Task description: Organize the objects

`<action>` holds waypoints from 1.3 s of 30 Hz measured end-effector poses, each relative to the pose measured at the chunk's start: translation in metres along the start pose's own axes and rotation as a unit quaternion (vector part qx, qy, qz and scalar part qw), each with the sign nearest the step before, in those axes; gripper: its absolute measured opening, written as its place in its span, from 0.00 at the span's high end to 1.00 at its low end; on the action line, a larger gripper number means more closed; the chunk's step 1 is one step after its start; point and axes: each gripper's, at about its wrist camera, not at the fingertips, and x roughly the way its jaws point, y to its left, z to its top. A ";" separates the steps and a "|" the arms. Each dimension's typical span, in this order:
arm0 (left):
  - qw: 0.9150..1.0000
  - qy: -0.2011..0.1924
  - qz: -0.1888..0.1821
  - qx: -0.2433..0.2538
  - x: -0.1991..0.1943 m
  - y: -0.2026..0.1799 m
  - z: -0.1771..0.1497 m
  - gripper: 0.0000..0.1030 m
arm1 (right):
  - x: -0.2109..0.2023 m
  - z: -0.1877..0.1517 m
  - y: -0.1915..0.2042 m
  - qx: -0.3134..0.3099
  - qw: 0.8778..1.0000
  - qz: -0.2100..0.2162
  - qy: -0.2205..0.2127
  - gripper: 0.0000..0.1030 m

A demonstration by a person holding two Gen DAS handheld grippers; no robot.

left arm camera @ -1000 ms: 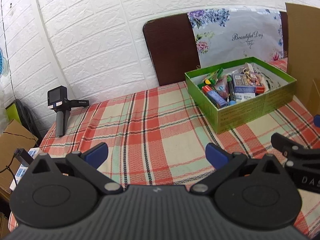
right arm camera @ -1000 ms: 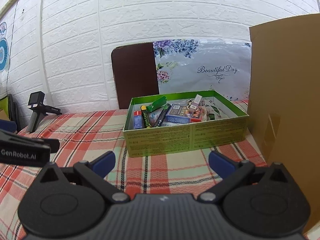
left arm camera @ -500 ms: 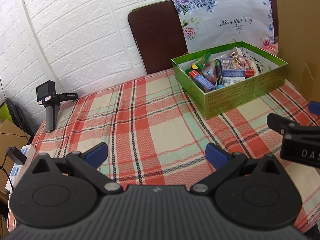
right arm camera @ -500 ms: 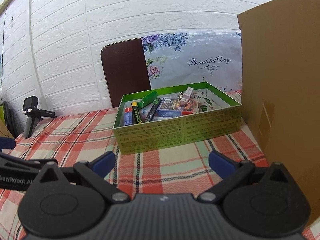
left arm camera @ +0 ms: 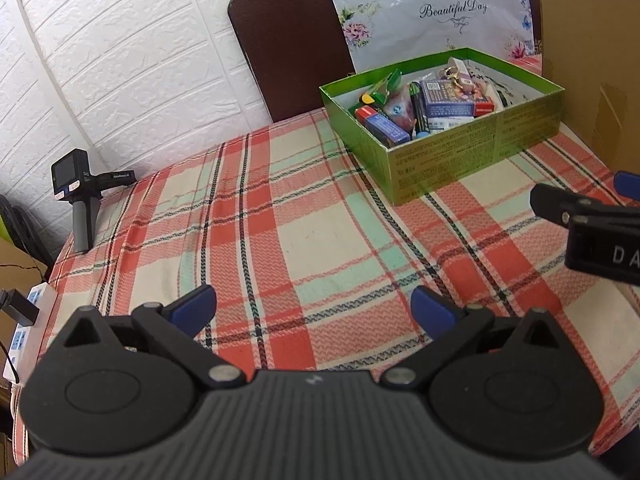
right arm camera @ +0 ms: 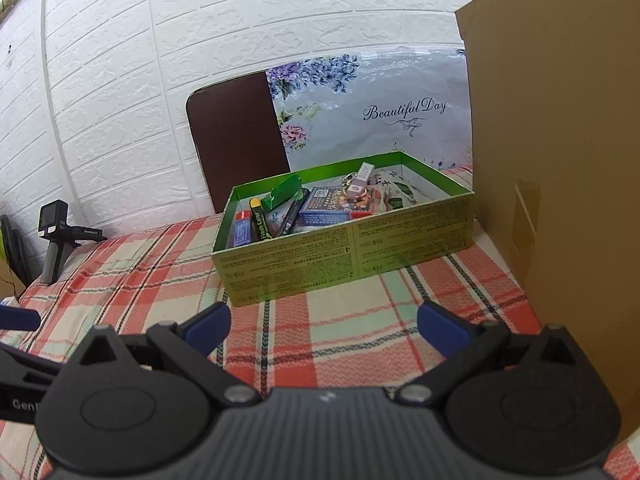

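A green cardboard box [left arm camera: 472,152] [right arm camera: 344,252] stands at the far right of the plaid-covered table [left arm camera: 304,232], filled with several small items: pens, a blue packet, a red-and-blue eraser, a key ring. My left gripper [left arm camera: 314,308] is open over the bare cloth, well short of the box, with nothing between its blue pads. My right gripper [right arm camera: 324,326] is also open and empty, just in front of the box's near wall. In the left wrist view the right gripper's black finger [left arm camera: 580,210] shows at the right edge.
A tall brown cardboard panel [right arm camera: 560,160] stands close on the right. A handheld camera on a grip [left arm camera: 78,196] [right arm camera: 56,232] sits at the table's far left corner. A brown board and floral sheet [right arm camera: 360,112] lean on the white brick wall. A power strip [left arm camera: 24,332] lies off the left edge.
Both grippers have risen and tilted down a little, so the table and box sit lower and nearer in view. The right gripper drifted closer to the box. Both stay open and empty.
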 end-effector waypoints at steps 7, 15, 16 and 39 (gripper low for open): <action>1.000 0.015 -0.006 0.011 0.006 -0.005 -0.003 0.00 | 0.004 -0.002 -0.003 0.006 1.000 -0.001 0.006 0.00; 0.999 0.029 -0.014 0.019 0.011 -0.012 -0.006 0.00 | 0.007 -0.004 -0.006 0.016 1.000 -0.002 0.013 0.00; 0.999 0.031 -0.015 0.020 0.012 -0.012 -0.007 0.00 | 0.008 -0.004 -0.006 0.016 1.000 -0.002 0.013 0.00; 0.999 0.036 -0.033 0.007 0.016 -0.011 -0.004 0.00 | 0.012 -0.004 -0.007 0.017 1.000 -0.003 0.020 0.00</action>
